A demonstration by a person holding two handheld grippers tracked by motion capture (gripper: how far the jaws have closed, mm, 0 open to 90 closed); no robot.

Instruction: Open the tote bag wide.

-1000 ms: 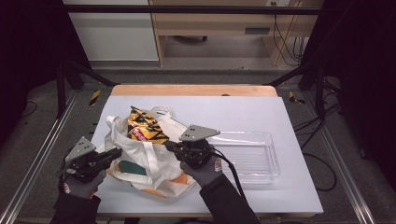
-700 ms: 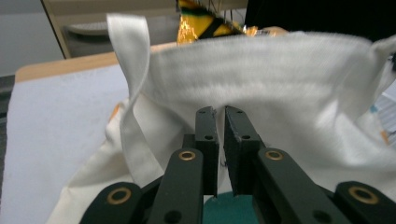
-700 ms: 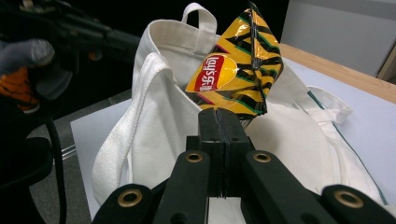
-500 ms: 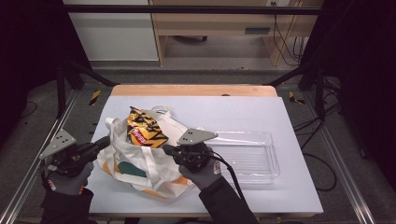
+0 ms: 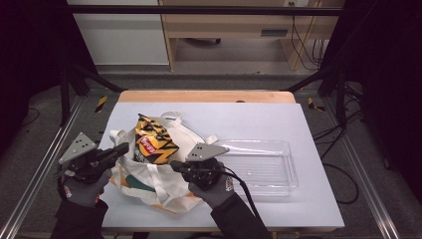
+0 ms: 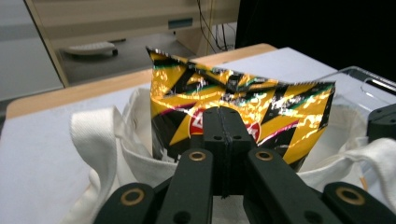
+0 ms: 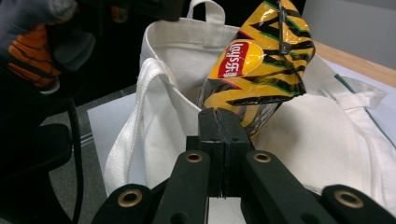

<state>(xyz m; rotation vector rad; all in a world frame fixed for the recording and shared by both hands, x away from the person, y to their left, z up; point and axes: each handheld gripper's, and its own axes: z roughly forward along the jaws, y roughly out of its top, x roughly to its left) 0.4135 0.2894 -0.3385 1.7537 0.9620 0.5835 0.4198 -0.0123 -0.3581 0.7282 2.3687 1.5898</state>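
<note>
Both tongs, left [image 5: 122, 148] and right [image 5: 175, 166], clamp the rim of the tote [image 5: 164, 186] on the worktop [image 5: 259, 119], its chip bag [image 5: 152, 142] half out; uneven pulling could tip the bag.

High view sits above the near edge, looking forward and down on the whole table [image 5: 308, 124]. Both gripper views ride low and close: left one looks in from 9 o'clock, right one from about 5 o'clock. All three share the chip bag [image 5: 152, 142] [image 6: 233, 102] [image 7: 254, 70] standing in the tote bag [image 5: 164, 184] [image 6: 116, 135] [image 7: 187, 60].
</note>
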